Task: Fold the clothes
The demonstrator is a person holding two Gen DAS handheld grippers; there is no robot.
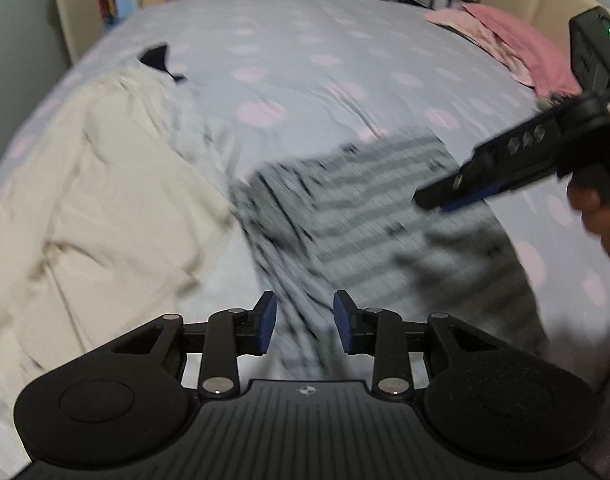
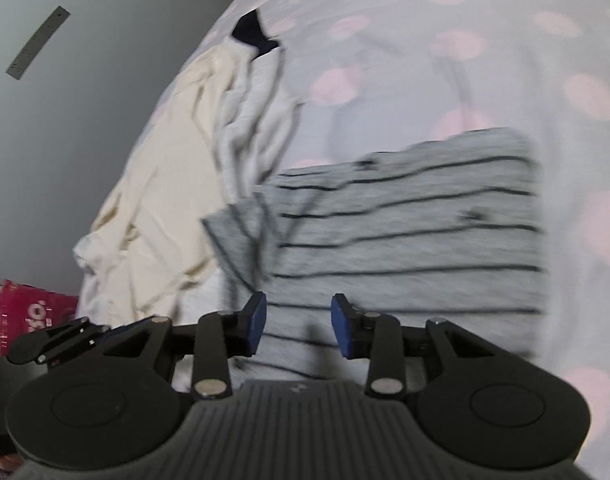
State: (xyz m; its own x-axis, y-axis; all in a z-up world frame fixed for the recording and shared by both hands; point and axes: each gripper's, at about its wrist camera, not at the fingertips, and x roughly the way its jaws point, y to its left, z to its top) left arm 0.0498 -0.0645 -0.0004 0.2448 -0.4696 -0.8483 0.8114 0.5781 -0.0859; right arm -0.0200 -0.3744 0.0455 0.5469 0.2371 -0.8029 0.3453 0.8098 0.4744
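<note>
Left wrist view: striped shirt [image 1: 345, 200] at centre, partly folded, I judge. My left gripper [image 1: 305, 322] and right gripper [image 2: 299, 320] both spread, pinching nothing. Cream garment [image 1: 85, 200] at nine o'clock unfolded; pink pile [image 1: 517, 44] at two o'clock.

- The striped garment [image 1: 369, 196] lay flat on the bed [image 1: 305, 60], near its middle.
- The crumpled garment [image 1: 85, 200] lay on the bed to the left of it, their edges adjoining.
- A folded pile [image 1: 517, 48] sat at the far right edge of the bed.
- The right gripper [image 1: 429, 202] hung over the striped garment's right part.
</note>
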